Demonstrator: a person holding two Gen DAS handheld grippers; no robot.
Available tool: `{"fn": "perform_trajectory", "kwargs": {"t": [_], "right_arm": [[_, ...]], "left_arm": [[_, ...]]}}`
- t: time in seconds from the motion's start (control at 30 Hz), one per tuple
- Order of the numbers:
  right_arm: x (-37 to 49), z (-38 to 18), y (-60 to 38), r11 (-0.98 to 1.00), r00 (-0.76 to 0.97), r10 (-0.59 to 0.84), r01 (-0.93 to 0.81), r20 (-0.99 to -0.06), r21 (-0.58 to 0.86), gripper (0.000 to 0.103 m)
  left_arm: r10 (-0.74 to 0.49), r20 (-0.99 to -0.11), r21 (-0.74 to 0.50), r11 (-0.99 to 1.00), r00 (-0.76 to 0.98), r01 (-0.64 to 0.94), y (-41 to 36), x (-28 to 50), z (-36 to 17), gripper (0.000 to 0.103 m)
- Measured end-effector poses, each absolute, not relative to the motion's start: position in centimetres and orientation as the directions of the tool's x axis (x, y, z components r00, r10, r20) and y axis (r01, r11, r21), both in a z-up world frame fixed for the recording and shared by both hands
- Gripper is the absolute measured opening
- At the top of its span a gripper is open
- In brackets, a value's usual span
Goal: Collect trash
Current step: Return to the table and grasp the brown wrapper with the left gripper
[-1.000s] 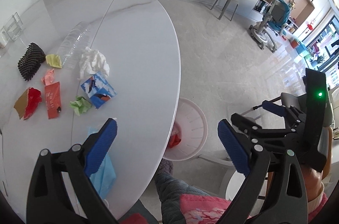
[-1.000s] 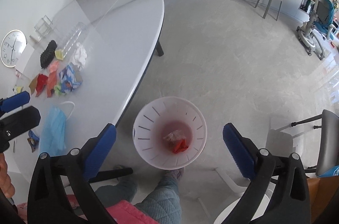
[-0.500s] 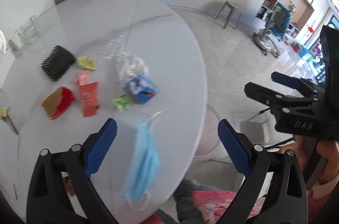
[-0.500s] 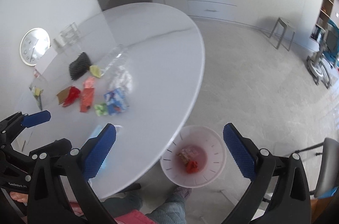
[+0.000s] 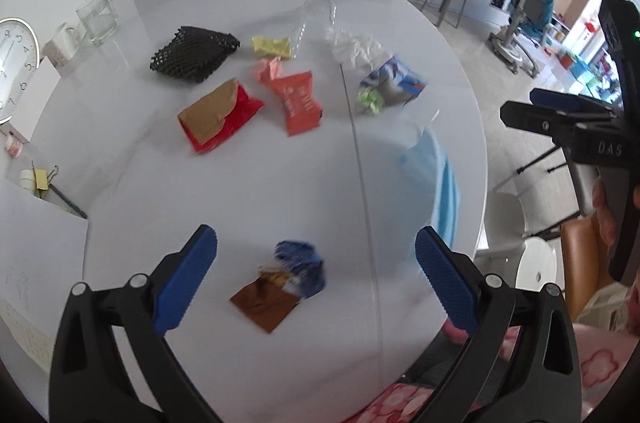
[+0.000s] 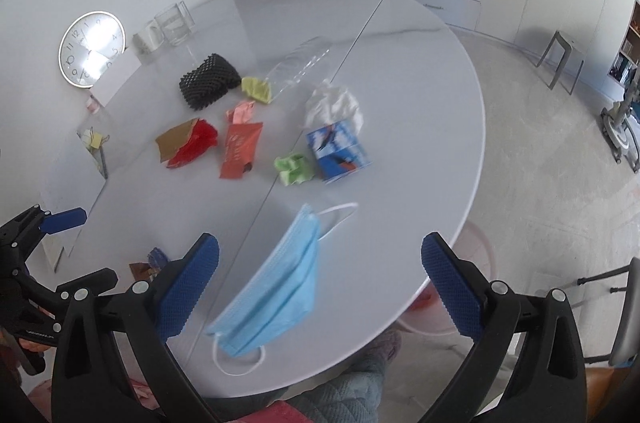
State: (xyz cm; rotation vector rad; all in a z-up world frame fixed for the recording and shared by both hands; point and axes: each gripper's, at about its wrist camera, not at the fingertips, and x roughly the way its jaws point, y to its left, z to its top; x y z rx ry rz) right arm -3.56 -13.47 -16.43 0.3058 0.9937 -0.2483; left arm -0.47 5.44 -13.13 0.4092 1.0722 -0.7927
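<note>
My left gripper (image 5: 316, 275) is open and empty above a blue and brown foil wrapper (image 5: 286, 287) on the white oval table (image 5: 280, 183). My right gripper (image 6: 320, 283) is open and empty above a blue face mask (image 6: 276, 291) near the table's front edge. Further back lie a red wrapper (image 6: 240, 149), a red and brown packet (image 6: 186, 143), a green paper ball (image 6: 294, 169), a blue carton (image 6: 338, 153), white tissue (image 6: 334, 105), a yellow scrap (image 6: 256, 89), black foam netting (image 6: 208, 81) and a clear plastic bottle (image 6: 300, 65).
A pink trash basket (image 6: 476, 299) stands on the floor, mostly hidden under the table's right edge. A wall clock (image 6: 92, 49), a mug (image 6: 148, 39) and a glass (image 6: 174, 23) sit at the table's far left. Binder clips (image 5: 38, 179) lie at left.
Both grippers swung left from over the floor basket to over the table. The left now faces the foil wrapper, the right the face mask. Both stay open.
</note>
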Motion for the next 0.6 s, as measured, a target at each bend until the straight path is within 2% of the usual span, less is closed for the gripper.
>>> {"fn": "perform_trajectory", "kwargs": {"t": [0.17, 0.33, 0.43, 0.5, 0.6], "right_arm": [[-3.2, -18.4, -10.7, 0.907, 0.483, -0.081, 0.399, -0.872, 0.137, 0.101], [-3.6, -20.2, -9.8, 0.863, 0.427, -0.095, 0.485, -0.899, 0.140, 0.101], [-4.2, -21.0, -9.8, 0.833, 0.407, -0.084, 0.530, -0.910, 0.160, 0.101], [-4.7, -21.4, -9.9, 0.819, 0.405, -0.059, 0.543, -0.913, 0.188, 0.101], [-5.5, -21.8, -9.9, 0.801, 0.387, -0.057, 0.568, -0.920, 0.189, 0.101]], "left_arm": [[-0.402, -0.899, -0.075, 0.533, 0.174, 0.843, 7.9, -0.3, -15.7, 0.094], [-0.396, -0.913, -0.075, 0.400, 0.098, 0.914, 8.4, -0.4, -18.9, 0.081], [-0.395, -0.916, -0.095, 0.371, 0.064, 0.924, 8.4, 0.3, -20.5, 0.071], [-0.397, -0.917, -0.113, 0.358, 0.041, 0.927, 8.5, 1.0, -21.6, 0.062], [-0.401, -0.916, -0.110, 0.323, 0.030, 0.940, 8.6, 1.2, -22.4, 0.055]]}}
